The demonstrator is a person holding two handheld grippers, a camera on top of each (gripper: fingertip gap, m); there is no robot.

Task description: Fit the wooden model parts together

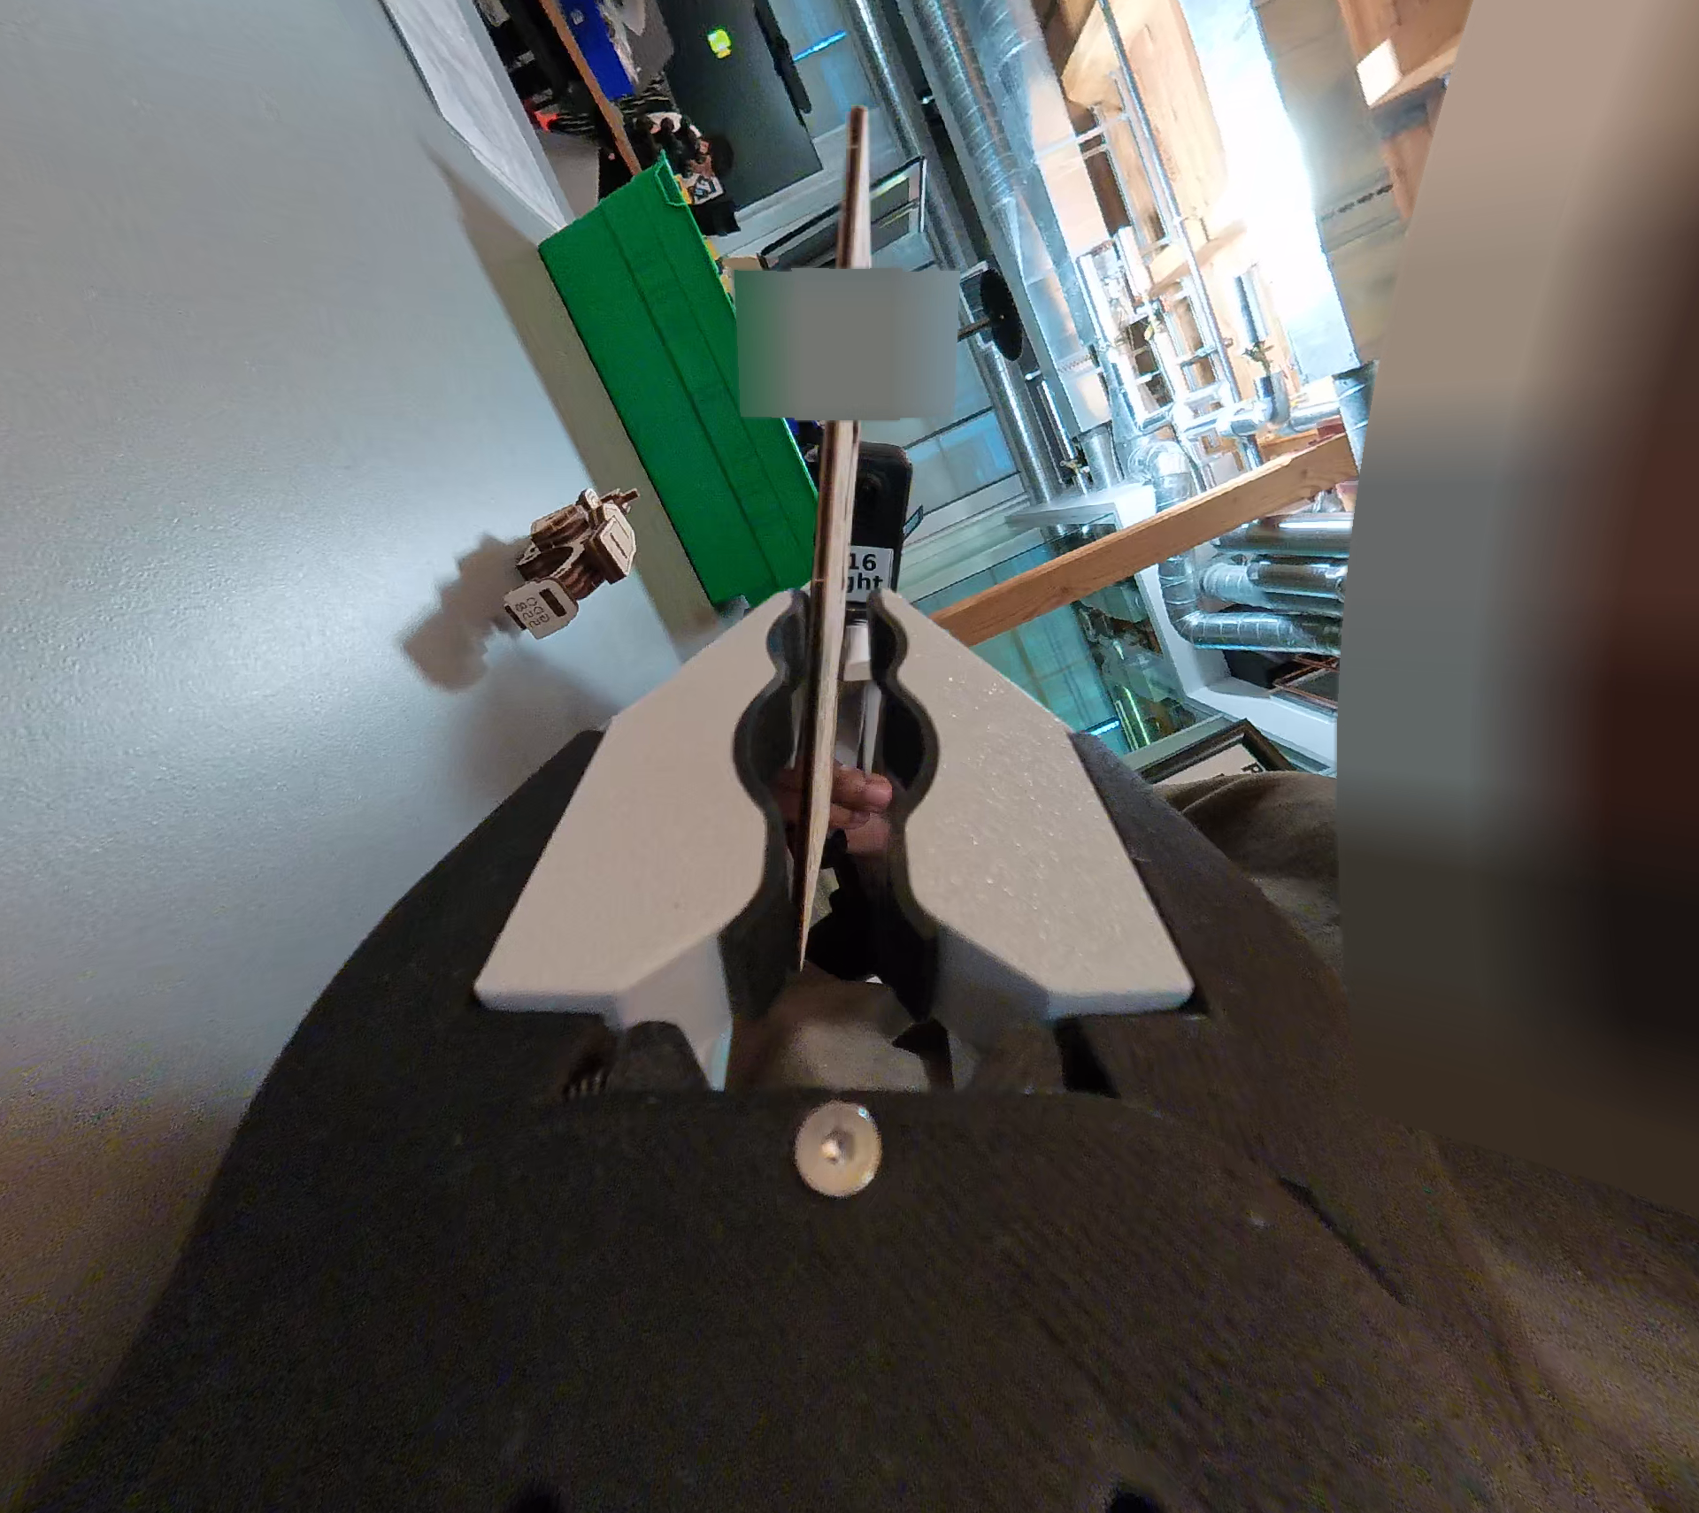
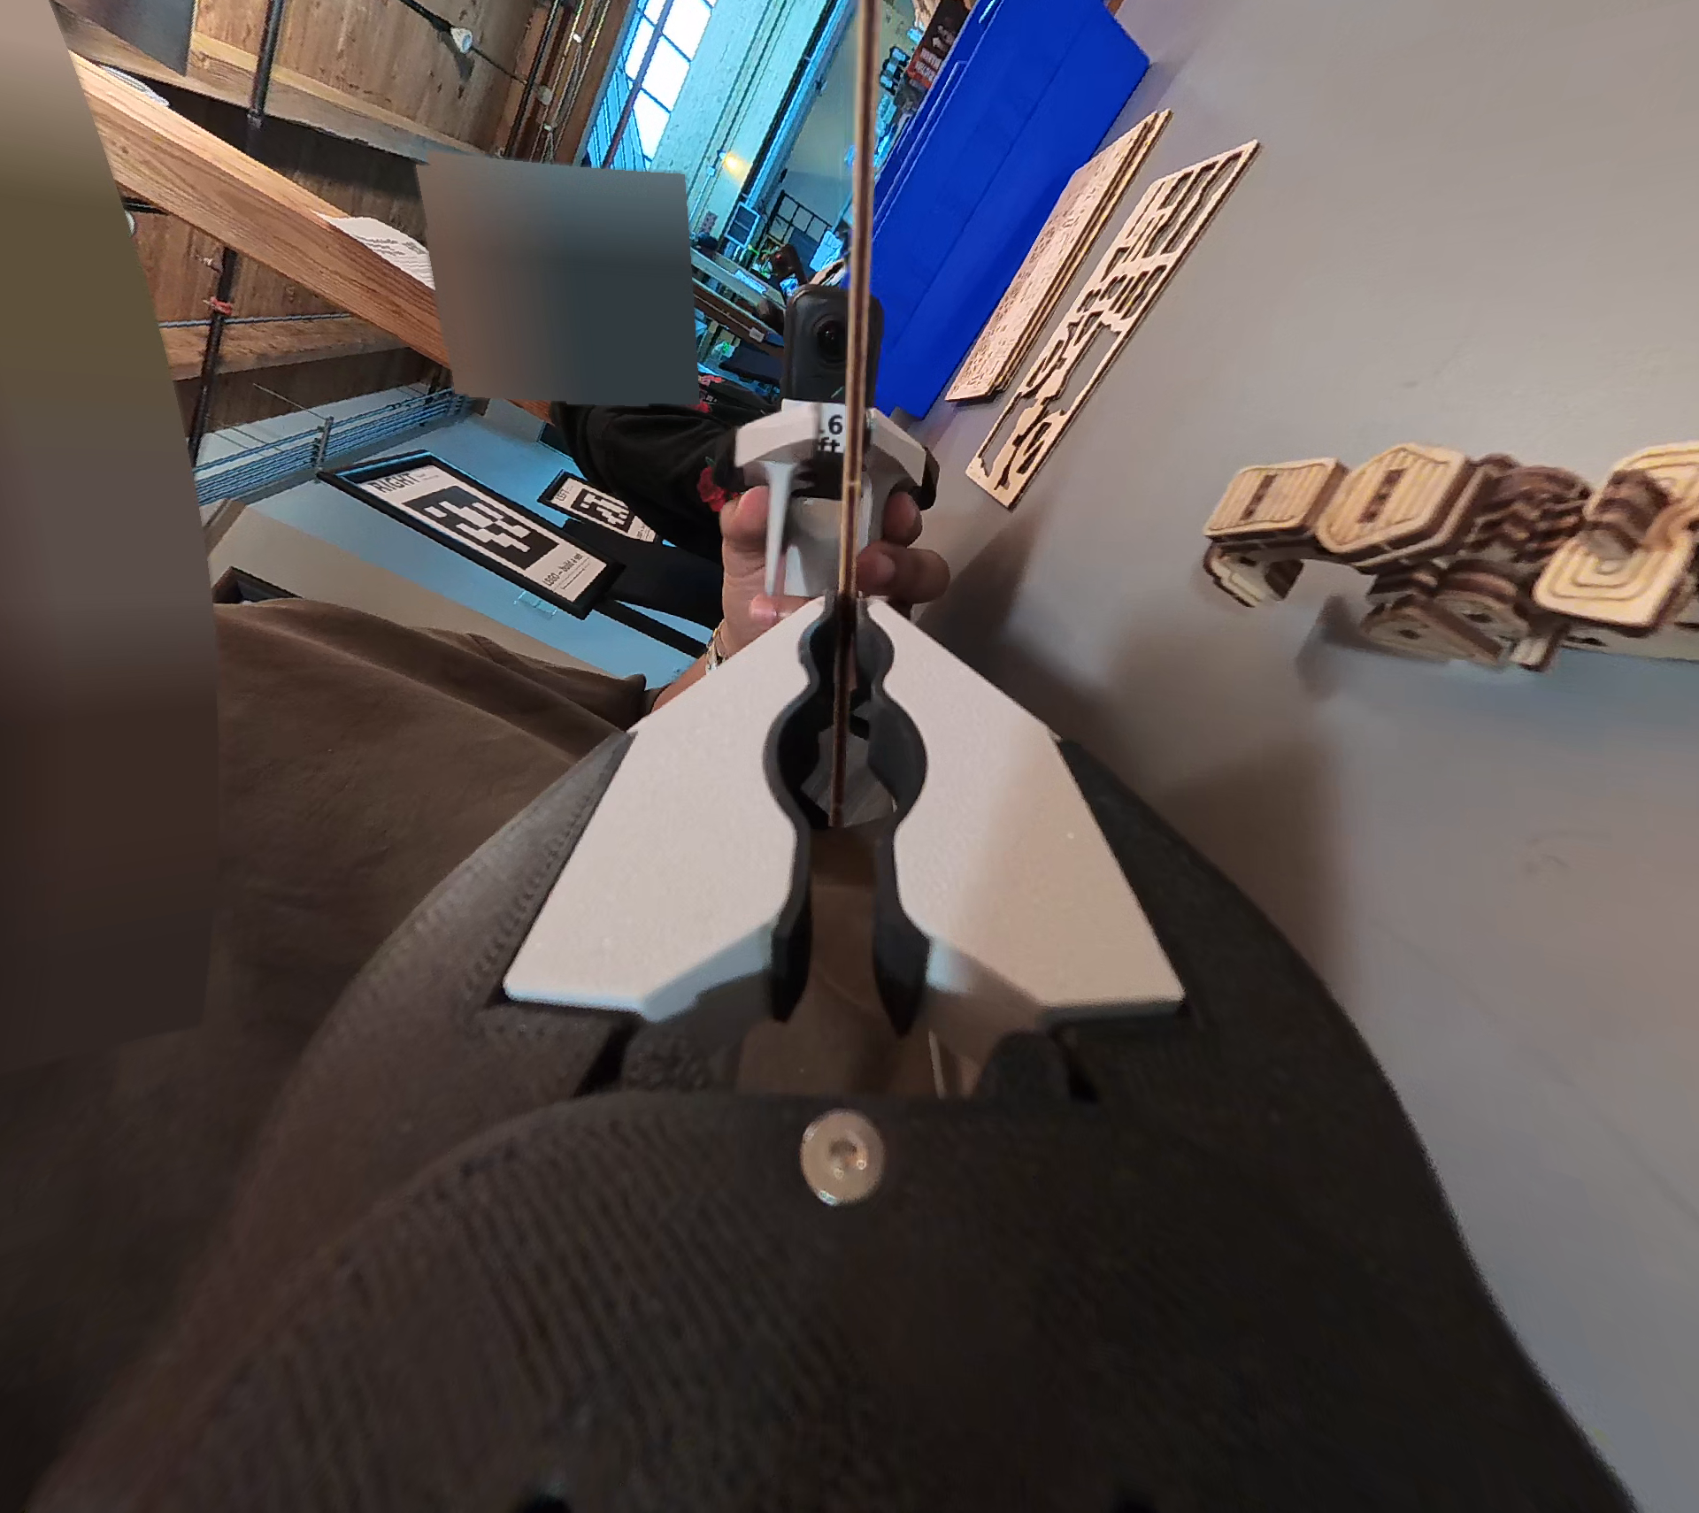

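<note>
While both grippers face each other, one thin wooden sheet is seen edge-on between them.
Green bin [image 1: 671, 402]: left of the left gripper, contents hidden.
Blue bin [image 2: 1002, 182]: right of the right gripper, contents hidden.
Left gripper [image 1: 832, 614]: tilted, fingers pinching the wooden sheet [image 1: 841, 513].
Right gripper [image 2: 844, 623]: fingers pressed onto the sheet's opposite edge.
Assembled wooden model [image 2: 1471, 550]: on the table, right of the right gripper.

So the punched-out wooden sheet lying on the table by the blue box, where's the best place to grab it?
Probably the solid outer frame of the punched-out sheet at its near corner, coming in low from the table side. It lies flat and the middle is cutouts with thin webs. Both grippers currently pinch a thin wooden panel, so one must let go first.
</note>
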